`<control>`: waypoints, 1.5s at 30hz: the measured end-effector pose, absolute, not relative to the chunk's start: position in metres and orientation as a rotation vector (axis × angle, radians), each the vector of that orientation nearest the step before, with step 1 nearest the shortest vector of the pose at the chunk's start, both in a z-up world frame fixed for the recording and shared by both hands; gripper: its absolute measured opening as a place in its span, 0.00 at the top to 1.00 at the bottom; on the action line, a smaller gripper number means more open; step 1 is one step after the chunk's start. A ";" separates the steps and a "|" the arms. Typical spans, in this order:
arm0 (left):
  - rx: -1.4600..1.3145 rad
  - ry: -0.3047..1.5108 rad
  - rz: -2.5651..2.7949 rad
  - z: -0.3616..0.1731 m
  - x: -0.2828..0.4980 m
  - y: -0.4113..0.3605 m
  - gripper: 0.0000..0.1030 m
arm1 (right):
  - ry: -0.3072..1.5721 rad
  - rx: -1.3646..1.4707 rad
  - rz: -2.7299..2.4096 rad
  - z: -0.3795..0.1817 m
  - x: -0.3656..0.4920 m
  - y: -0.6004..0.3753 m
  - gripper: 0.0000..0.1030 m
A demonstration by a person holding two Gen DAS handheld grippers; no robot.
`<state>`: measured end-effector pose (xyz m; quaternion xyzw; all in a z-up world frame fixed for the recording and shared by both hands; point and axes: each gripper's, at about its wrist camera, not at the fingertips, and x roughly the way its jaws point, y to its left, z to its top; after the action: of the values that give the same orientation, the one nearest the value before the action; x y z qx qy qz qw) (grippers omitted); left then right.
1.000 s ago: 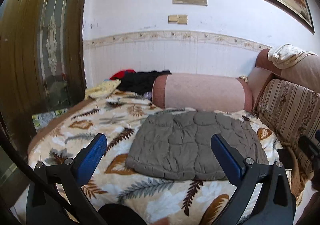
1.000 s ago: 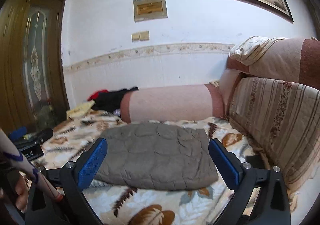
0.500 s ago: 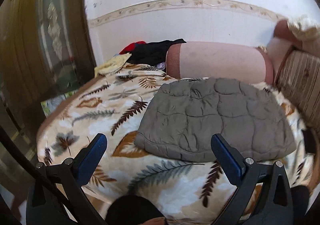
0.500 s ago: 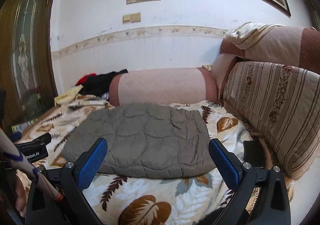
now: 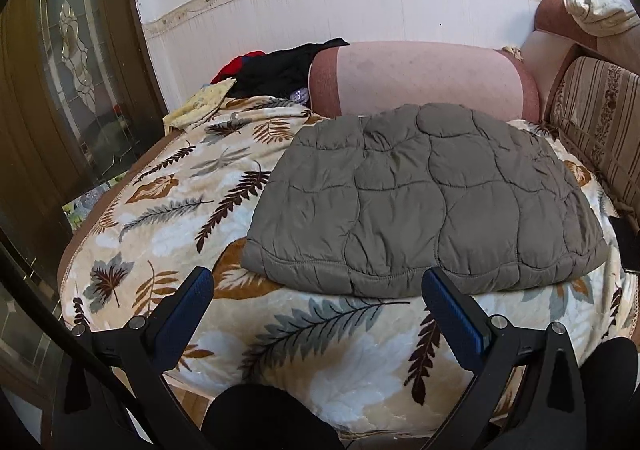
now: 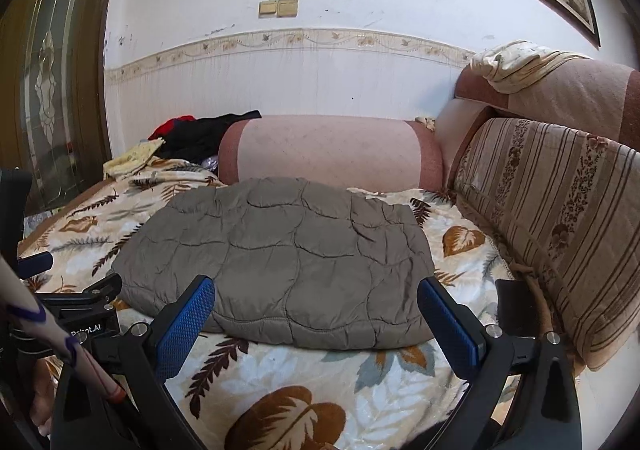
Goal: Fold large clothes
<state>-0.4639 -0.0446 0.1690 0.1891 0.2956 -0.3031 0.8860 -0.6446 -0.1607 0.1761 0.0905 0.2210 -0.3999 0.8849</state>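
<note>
A grey quilted garment (image 5: 424, 198) (image 6: 280, 254) lies folded into a flat rectangle on the leaf-patterned blanket (image 5: 168, 218) (image 6: 280, 378) of a sofa bed. My left gripper (image 5: 318, 292) hangs open just short of the garment's near edge, nothing between its blue pads. My right gripper (image 6: 316, 302) is open too, its fingers framing the garment's near edge from a little above. The left gripper's body (image 6: 80, 314) shows at the left of the right wrist view.
A pink bolster (image 5: 420, 78) (image 6: 328, 150) lies behind the garment. Black, red and yellow clothes (image 5: 280, 66) (image 6: 192, 134) are heaped at the back left. Striped sofa cushions (image 6: 560, 218) line the right side. A wooden glass door (image 5: 72, 90) stands at left. A dark knee (image 5: 264, 418) shows below.
Both cameras have tilted down and moved closer to the bed, so the garment looks larger. The garment has not moved and both grippers have stayed open.
</note>
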 end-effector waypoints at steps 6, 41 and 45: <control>0.398 0.623 -0.638 0.164 -0.462 -0.045 0.00 | 0.480 0.180 -0.835 0.171 -0.639 -0.162 0.00; 0.408 0.652 -0.650 0.152 -0.461 -0.040 0.00 | 0.553 0.169 -0.814 0.153 -0.628 -0.157 0.00; 0.409 0.656 -0.651 0.151 -0.460 -0.040 0.00 | 0.559 0.172 -0.812 0.152 -0.627 -0.157 0.00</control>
<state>-0.4602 -0.0396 0.1506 0.1959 0.3143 -0.3117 0.8750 -0.6272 -0.1574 0.1517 0.0826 0.2681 -0.3895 0.8773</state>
